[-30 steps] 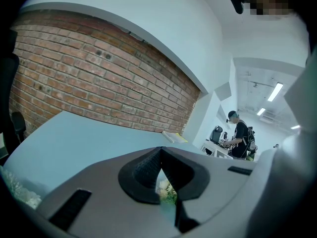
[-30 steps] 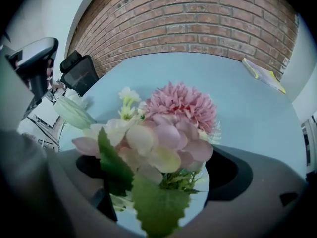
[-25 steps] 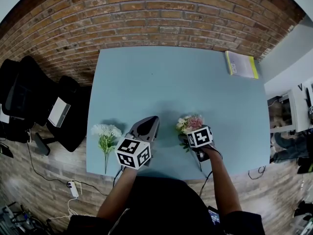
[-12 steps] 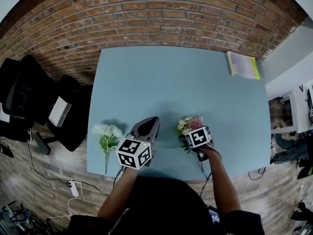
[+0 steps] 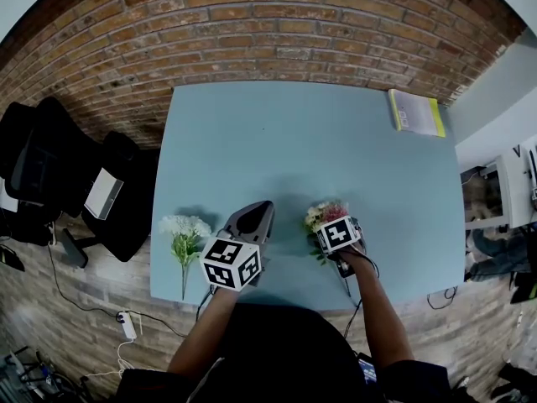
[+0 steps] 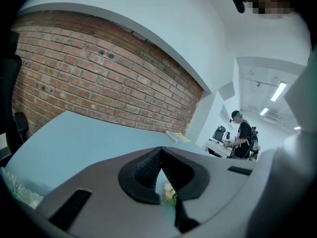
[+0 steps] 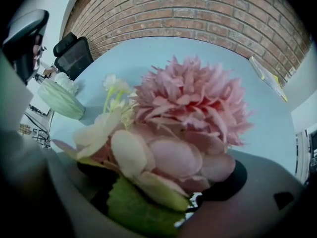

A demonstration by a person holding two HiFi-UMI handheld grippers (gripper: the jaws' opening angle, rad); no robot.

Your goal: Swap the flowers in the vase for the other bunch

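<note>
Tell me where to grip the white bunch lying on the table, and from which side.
Grip the thin green stem of the white bunch, probably from above, jaws across it: it lies flat, blooms toward the brick wall.

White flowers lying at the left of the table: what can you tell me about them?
The white flowers are a small bunch: fluffy white blooms above green leaves, narrowing to one thin green stem. What they are made of I can't tell. The bunch lies flat on the pale blue table near its front left corner, blooms toward the brick wall, stem running to about the near edge. Only the table touches it.
</note>
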